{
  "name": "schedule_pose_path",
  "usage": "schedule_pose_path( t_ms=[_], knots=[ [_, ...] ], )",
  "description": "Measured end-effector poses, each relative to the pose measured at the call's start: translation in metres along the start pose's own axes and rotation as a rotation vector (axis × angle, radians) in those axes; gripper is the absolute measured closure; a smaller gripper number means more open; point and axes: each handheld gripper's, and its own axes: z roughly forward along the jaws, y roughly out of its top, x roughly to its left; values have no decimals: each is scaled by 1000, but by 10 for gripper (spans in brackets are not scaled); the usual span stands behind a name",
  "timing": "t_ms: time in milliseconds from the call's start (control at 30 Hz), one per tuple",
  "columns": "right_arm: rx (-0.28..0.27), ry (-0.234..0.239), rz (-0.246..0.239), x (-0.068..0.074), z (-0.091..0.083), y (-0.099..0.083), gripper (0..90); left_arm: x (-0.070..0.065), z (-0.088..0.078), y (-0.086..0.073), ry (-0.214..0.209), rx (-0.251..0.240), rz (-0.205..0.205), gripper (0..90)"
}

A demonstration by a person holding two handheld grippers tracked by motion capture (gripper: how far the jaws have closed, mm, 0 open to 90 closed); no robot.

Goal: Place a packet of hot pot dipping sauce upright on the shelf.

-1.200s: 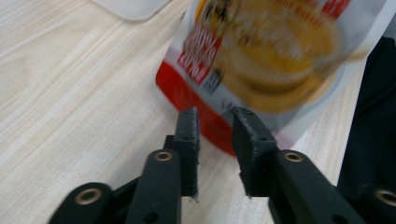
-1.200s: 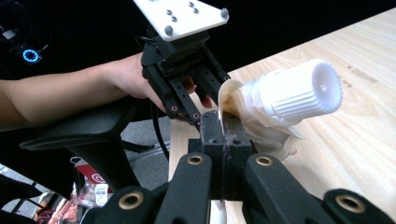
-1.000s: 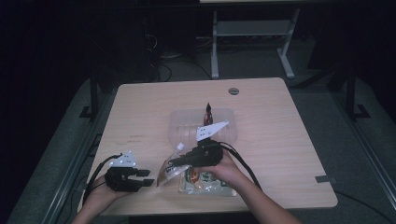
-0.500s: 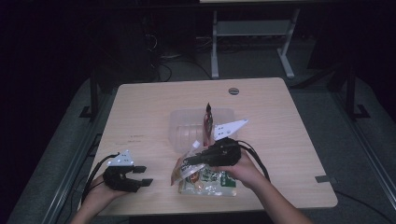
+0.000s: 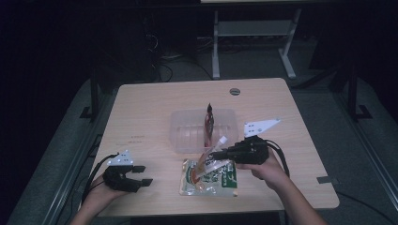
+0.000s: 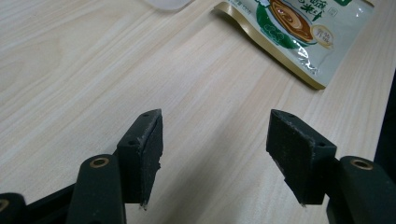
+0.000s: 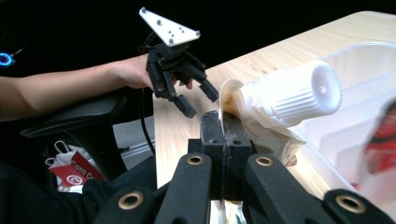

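Observation:
A spout pouch with a white screw cap hangs tilted above a flat green and white food pouch on the table. My right gripper is shut on the spout pouch's edge just below the cap, and its jaws are pressed together on the film. The left gripper rests at the table's front left, open, with bare wood between its jaws. The green pouch's corner lies ahead of it to the right.
A clear plastic container stands mid-table with a red-brown packet upright inside, just beyond the right gripper. The table's front edge is close to both hands. A round cable hole sits at the far side.
The right gripper has drawn to the right with the spout pouch in it, clear of the green pouch's middle. The left gripper has stayed put.

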Motion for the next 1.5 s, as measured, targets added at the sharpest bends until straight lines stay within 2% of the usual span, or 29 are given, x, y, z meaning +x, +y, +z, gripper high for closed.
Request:
schedule_pose_path(
  t_ms=[267, 300, 367, 500, 800, 867, 1033, 1300, 1500],
  knots=[
    [-20, -56, 5, -3, -28, -3, 899, 2, -1, 1, 6, 1, 8, 359],
    [-24, -59, 4, -3, -31, -3, 899, 1, 0, 0, 2, 0, -9, 359],
    [-24, -59, 1, -4, -35, -1, 899, 1, 1, 1, 1, 3, -8, 360],
    [-24, -64, -10, -8, -43, 3, 899, 1, 1, 1, 2, 3, 5, 359],
    [-51, -90, -17, -15, -57, 14, 899, 0, 2, 1, -5, 5, -11, 360],
    [-51, -94, -15, -16, -57, 16, 899, 0, 2, 1, -3, 6, -2, 360],
    [-52, -130, -18, -26, -63, 25, 898, 1, 2, 1, -2, 10, 2, 359],
    [-53, -177, 4, -43, -70, 32, 898, 1, 3, 1, -2, 6, -2, 360],
    [-45, -221, 30, -62, -74, 38, 897, 1, 3, 1, -3, 11, -2, 360]
  ],
)
